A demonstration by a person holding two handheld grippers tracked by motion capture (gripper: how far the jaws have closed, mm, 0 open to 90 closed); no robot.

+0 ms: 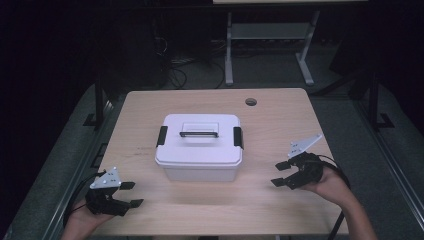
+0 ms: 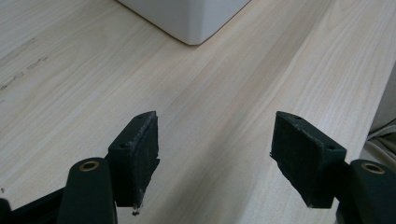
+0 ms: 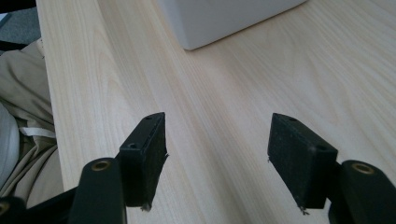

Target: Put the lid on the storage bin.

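A white plastic storage box [image 1: 199,147] stands in the middle of the wooden table [image 1: 280,125], its lid on, with a black latch at each end and a black handle on top. My left gripper [image 1: 131,194] rests open at the table's near left, jaws pointing toward the box; in the left gripper view [image 2: 215,144] a lower corner of the box [image 2: 191,21] lies ahead. My right gripper [image 1: 281,174] is open at the near right, also facing the box; the right gripper view [image 3: 217,142] shows the box's corner [image 3: 219,21]. Nothing is between either pair of jaws.
A round cable hole [image 1: 251,102] sits near the table's far right edge. Beyond the table are the legs of another desk [image 1: 229,50] and loose cables on the floor. The person's trousers [image 3: 23,107] lie past the near table edge.
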